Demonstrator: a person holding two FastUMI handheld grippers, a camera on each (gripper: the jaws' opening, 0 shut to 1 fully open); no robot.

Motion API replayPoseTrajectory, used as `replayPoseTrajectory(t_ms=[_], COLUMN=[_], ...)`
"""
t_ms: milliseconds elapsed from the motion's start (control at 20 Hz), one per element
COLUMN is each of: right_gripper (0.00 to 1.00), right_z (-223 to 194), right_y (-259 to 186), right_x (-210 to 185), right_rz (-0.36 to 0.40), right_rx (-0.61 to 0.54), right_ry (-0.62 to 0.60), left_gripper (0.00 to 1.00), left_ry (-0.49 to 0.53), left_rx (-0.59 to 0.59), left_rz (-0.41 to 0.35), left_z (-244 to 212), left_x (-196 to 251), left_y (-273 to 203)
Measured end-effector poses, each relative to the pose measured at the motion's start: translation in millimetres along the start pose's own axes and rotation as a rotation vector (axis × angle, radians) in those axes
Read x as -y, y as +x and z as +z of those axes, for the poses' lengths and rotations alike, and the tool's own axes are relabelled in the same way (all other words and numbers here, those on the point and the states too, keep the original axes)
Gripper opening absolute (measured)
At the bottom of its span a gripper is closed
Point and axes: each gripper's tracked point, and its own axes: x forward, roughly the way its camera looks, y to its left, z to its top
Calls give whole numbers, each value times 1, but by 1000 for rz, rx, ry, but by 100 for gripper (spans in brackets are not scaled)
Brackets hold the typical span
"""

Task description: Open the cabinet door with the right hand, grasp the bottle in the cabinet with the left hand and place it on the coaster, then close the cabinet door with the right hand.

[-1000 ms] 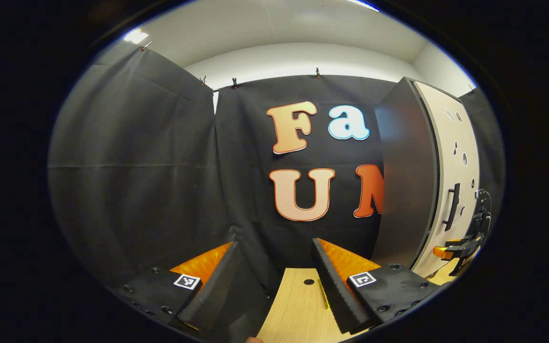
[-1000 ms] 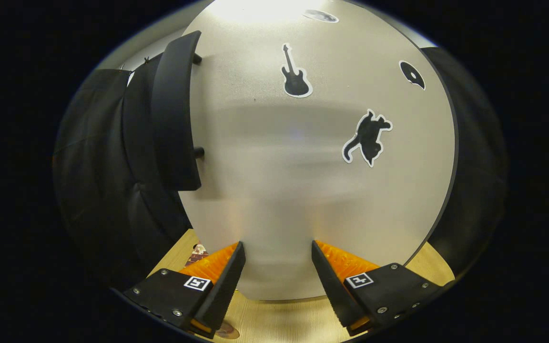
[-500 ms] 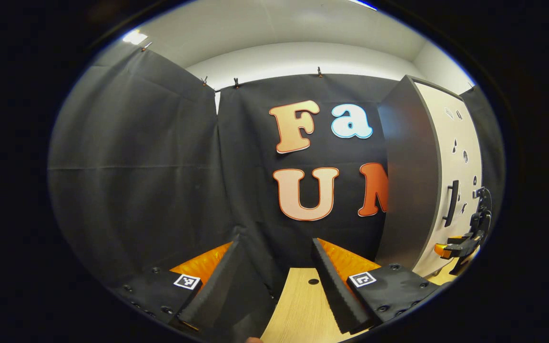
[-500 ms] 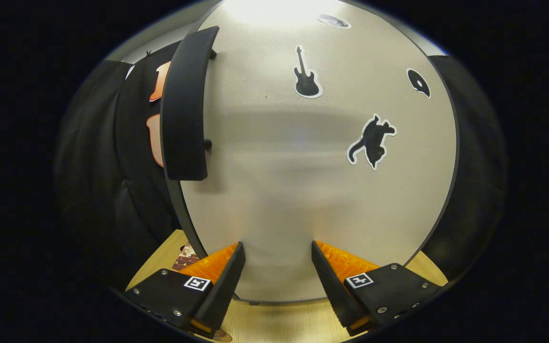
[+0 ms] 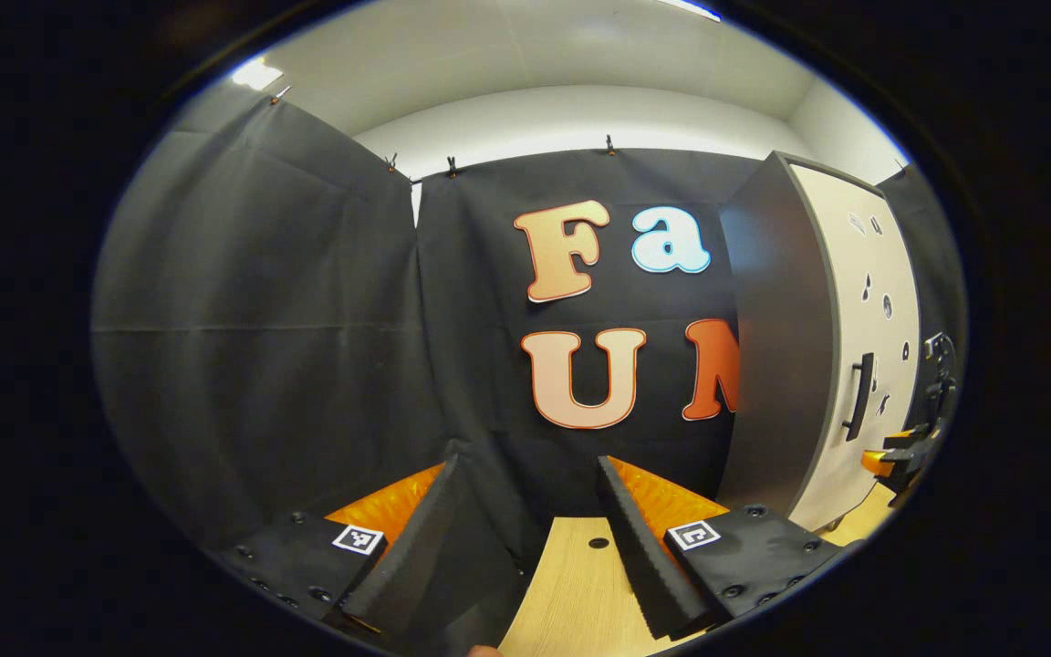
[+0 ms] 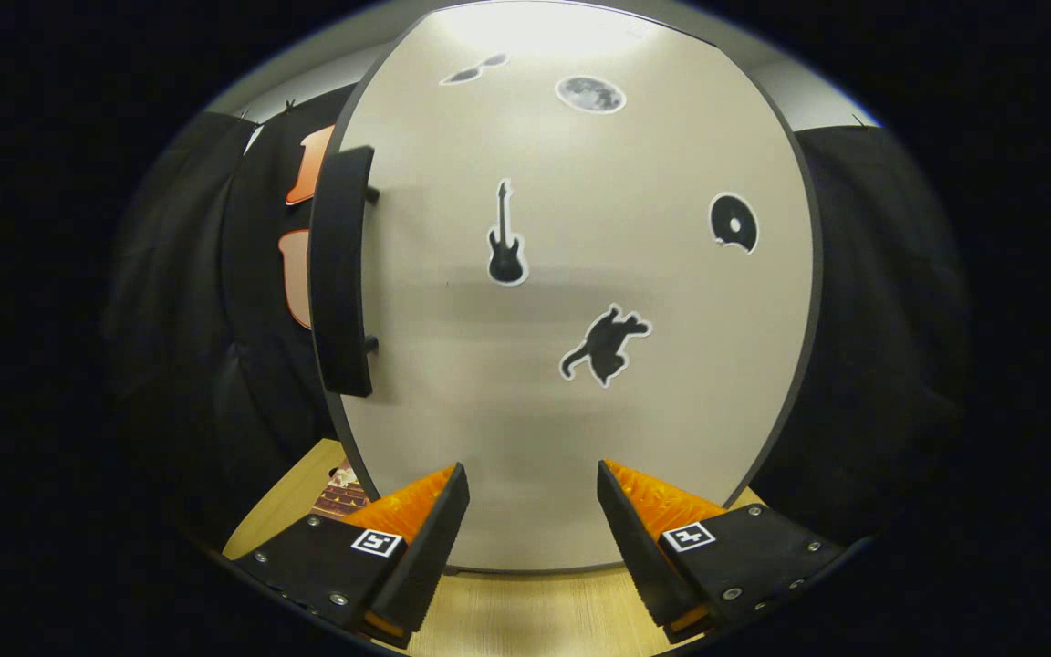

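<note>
In the right gripper view, my right gripper sat at the bottom centre of the frame with its fingers spread apart and nothing between them, facing the pale cabinet door, which took up the middle of the frame. The door's dark handle ran upright at centre left, and black stickers sat on the panel: a guitar near the middle, a cat below and to its right, a disc at upper right and a moon near the top. A strip of wooden table showed under the door, and I could see a small brownish patterned thing at lower left beside the door's edge; I could not tell what it was. In the left gripper view, my left gripper was likewise open and empty at the bottom centre, over the table and pointing at the black cloth wall. The cabinet stood at the right of that frame with its door and handle visible, and the other gripper hung at the far right edge, just beside the door's front. I could not see the bottle or the coaster clearly enough to place them.
</note>
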Motion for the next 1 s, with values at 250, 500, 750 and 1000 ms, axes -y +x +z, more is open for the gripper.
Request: replayPoseTrajectory(t_ms=[250, 500, 750, 1000], right_gripper=[88, 88, 88, 88], right_z=[68, 114, 132, 139], right_y=[-67, -133, -183, -209], right_x=[34, 59, 87, 98], right_rz=[-11, -7, -60, -74], right_rx=[100, 189, 229, 258], right_ry=[-48, -52, -87, -60], left_gripper=[97, 97, 97, 97], left_ry=[-6, -3, 2, -6], left_rx=[20, 41, 67, 86], left_rz=[-8, -11, 18, 30], left_z=[11, 21, 33, 40], left_x=[7, 9, 0, -5], left_y=[-7, -19, -34, -45])
